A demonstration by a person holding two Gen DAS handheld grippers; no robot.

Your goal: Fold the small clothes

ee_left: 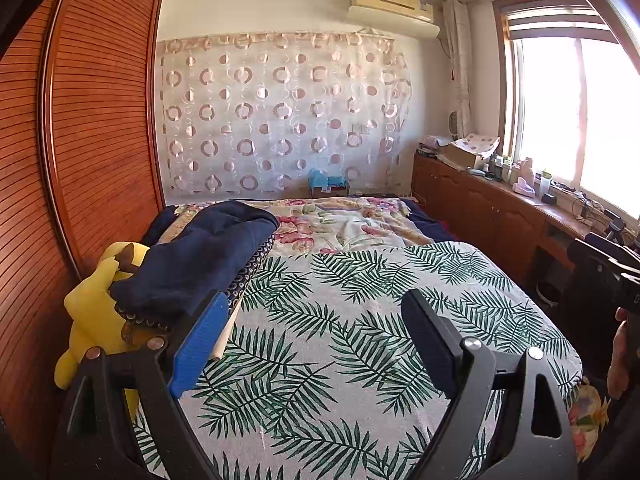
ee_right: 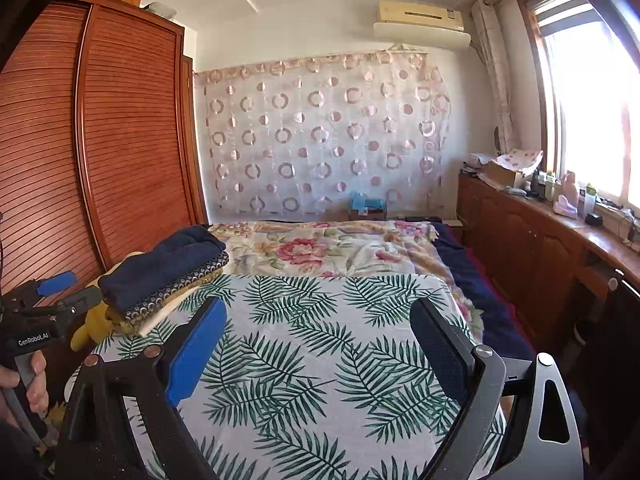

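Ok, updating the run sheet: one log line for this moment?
left gripper: open, empty | right gripper: open, empty | folded clothes stack: bed's left edge | leaf-print sheet: bare

One clothes stack (ee_right: 168, 276), two tongs (ee_left: 316, 312)

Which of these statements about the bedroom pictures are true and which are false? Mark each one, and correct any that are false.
1. A navy garment lies on top of the pile of folded clothes. True.
2. The left claw grips a garment. False: its jaws stand open with nothing between them.
3. A yellow plush toy sits beside the pile, on the wardrobe side. True.
4. The leaf-print cloth has an unfolded shirt lying in its middle. False: no garment lies there.
5. The right claw is open and holds nothing. True.
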